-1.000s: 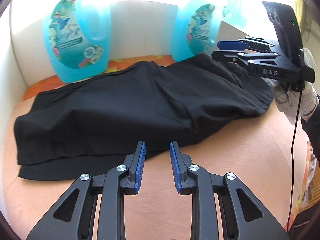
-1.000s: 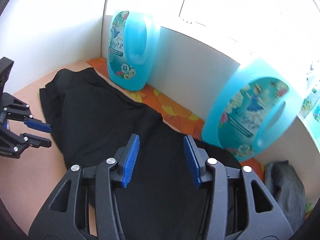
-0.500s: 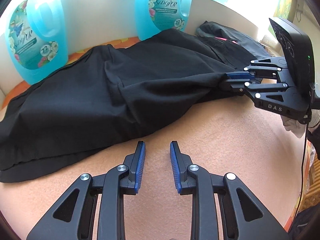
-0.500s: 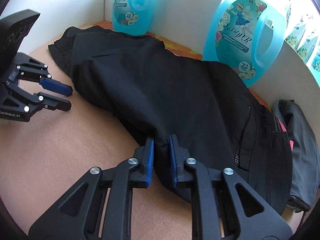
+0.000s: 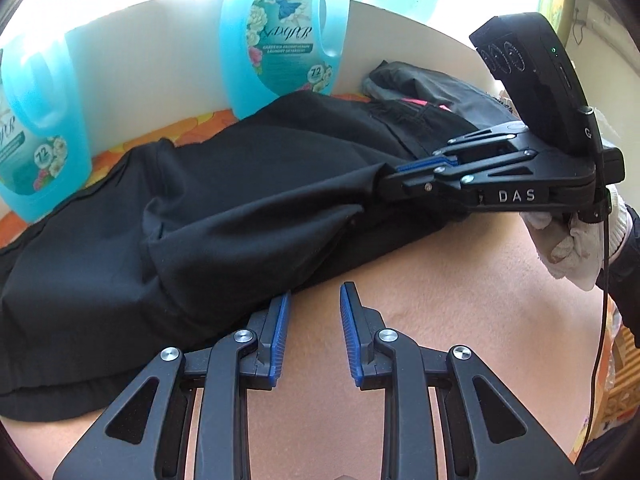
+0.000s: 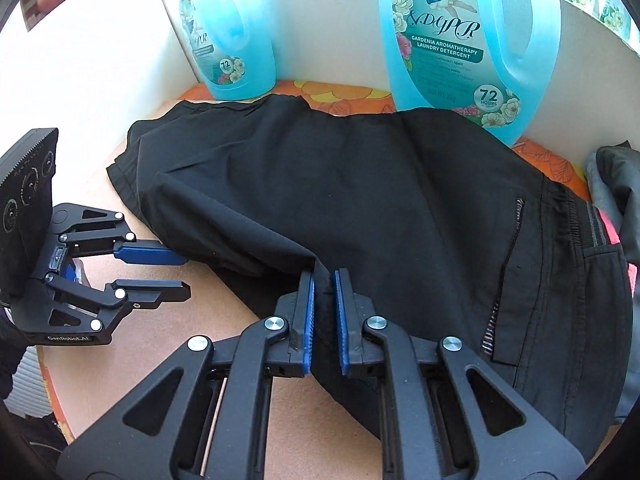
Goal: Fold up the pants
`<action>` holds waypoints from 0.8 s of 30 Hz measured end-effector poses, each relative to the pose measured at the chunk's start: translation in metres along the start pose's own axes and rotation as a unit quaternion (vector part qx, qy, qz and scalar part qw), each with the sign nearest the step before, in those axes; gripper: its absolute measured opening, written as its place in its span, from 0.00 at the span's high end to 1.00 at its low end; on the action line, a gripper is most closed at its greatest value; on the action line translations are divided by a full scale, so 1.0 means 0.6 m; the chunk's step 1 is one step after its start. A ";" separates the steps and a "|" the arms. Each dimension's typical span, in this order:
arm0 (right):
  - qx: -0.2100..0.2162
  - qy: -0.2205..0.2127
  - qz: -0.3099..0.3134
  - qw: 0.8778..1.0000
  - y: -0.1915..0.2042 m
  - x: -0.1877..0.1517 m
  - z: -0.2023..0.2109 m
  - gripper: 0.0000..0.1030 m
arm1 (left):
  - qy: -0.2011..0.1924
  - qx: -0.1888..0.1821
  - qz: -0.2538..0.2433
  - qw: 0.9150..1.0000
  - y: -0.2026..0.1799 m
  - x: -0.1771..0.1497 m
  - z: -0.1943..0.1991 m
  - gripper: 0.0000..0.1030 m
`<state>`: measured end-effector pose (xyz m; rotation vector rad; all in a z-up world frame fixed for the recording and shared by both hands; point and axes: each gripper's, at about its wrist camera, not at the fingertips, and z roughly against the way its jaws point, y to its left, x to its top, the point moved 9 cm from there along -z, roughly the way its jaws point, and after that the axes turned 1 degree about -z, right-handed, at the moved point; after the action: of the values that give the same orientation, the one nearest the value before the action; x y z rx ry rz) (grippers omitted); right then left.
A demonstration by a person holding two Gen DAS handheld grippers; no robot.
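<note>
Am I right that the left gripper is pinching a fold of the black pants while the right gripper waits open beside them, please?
Not quite: the sides are swapped. The right gripper is shut on a fold of the black pants, as the right wrist view shows. The left gripper is the one waiting open, at the near edge of the pants, as the left wrist view shows.

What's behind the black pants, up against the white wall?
Two blue detergent jugs stand behind the black pants on an orange floral cloth. The pants hide the nearer jug's base and most of the cloth.
</note>
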<state>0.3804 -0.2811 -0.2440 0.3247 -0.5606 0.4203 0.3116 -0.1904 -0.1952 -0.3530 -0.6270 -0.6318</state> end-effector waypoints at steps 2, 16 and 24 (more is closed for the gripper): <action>0.003 0.001 -0.007 1.000 -0.004 0.002 -0.002 0.90 | -0.011 0.017 -0.016 1.000 -0.001 0.016 -0.005 0.65; 0.008 -0.077 -0.069 0.995 -0.038 -0.033 0.089 0.65 | -0.023 0.021 -0.046 0.998 -0.020 0.063 -0.070 0.49; -0.146 -0.128 -0.230 0.954 -0.167 -0.181 0.210 0.22 | -0.009 -0.029 -0.058 0.998 -0.053 0.041 -0.065 0.96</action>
<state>0.2879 -0.4508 -0.2234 0.2162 -0.7661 -0.1605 0.3237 -0.2439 -0.2055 -0.3789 -0.6512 -0.7594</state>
